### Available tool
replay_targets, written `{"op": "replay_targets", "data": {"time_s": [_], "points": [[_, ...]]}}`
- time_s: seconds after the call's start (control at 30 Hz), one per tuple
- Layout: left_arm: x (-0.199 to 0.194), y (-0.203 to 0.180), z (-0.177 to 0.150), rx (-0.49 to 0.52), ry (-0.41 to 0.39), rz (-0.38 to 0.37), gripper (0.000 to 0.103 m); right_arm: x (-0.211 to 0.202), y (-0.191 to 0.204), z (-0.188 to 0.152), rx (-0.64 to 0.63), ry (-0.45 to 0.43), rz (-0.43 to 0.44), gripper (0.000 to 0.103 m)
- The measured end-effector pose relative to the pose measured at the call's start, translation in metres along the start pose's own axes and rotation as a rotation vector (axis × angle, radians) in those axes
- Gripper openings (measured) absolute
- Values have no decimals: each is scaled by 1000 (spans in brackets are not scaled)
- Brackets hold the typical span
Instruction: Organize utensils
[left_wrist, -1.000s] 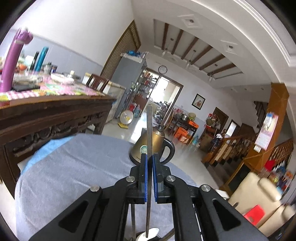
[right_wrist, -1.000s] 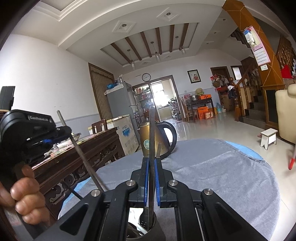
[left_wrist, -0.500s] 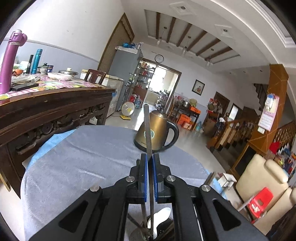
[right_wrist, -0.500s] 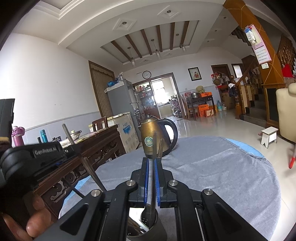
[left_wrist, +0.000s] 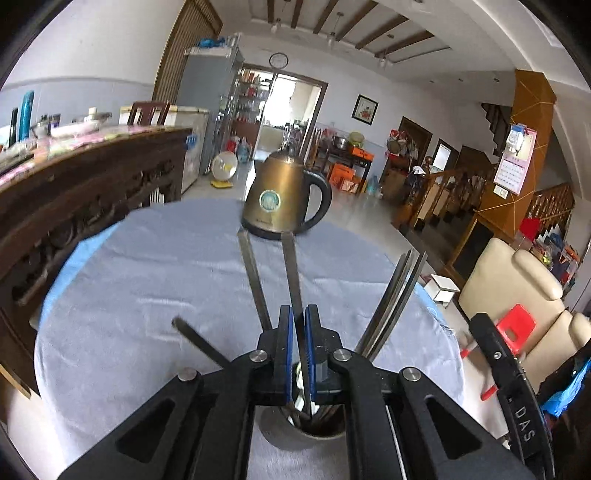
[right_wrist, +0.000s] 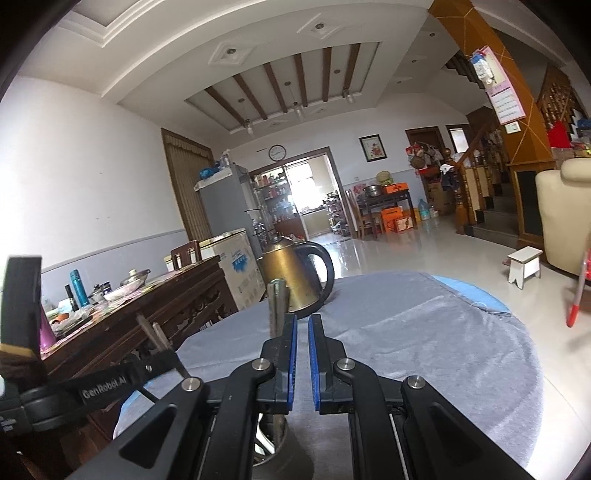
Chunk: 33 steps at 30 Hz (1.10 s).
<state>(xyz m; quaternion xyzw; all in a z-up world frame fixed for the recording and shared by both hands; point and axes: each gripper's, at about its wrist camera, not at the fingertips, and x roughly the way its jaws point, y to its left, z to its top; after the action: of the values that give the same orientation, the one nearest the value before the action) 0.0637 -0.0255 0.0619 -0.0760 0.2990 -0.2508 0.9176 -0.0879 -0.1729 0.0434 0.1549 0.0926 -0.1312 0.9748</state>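
**Right utensil released into holder; left one going in**

I am finding the right gripper (right_wrist: 302, 328) now parted and empty, its utensil dropped. The left gripper (left_wrist: 299, 321) is still clamping a flat utensil handle (left_wrist: 291, 269), lowering it into the steel holder cup (left_wrist: 288, 437) on the grey-clothed table (left_wrist: 155, 266).

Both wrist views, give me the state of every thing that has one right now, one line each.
left gripper: fingers closed on a utensil handle standing in the holder.
right gripper: fingers slightly apart, nothing between them.
utensil holder: upright on the cloth, several metal utensils leaning in it.
kettle: upright, lid on.
grey cloth: spread flat over the table.
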Motion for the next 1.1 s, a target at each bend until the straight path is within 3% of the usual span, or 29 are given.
{"op": "replay_targets", "data": {"time_s": [0.23, 0.3, 0.33, 0.4, 0.47, 0.57, 0.7, 0.83, 0.97, 1.1], "points": [[-35, 7, 3, 3, -56, -6, 6, -10, -3, -1, -6, 20, -7, 10], [-41, 7, 3, 17, -55, -2, 7, -11, -2, -3, -2, 37, 1, 15], [-46, 7, 1, 29, -54, 3, 9, -10, -1, -4, 3, 45, 4, 23], [-52, 7, 0, 44, -52, 11, 23, -11, 0, -5, 11, 59, 10, 35], [-61, 9, -5, 58, -50, 25, 58, -16, 3, -8, 14, 62, 17, 51], [-74, 10, -7, 67, -62, 43, 63, -25, 8, -7, -12, 52, 5, 52], [-87, 9, -8, 109, -45, 130, 73, -34, 15, -4, -44, 71, -13, 52], [-98, 11, -8, 133, -21, 201, 81, -44, 24, 0, -91, 104, -38, 61], [-114, 10, -11, 174, -37, 297, 83, -58, 35, 4, -152, 156, -52, 64], [-129, 10, -13, 179, -44, 338, 84, -74, 48, 6, -218, 200, -58, 67]]}}
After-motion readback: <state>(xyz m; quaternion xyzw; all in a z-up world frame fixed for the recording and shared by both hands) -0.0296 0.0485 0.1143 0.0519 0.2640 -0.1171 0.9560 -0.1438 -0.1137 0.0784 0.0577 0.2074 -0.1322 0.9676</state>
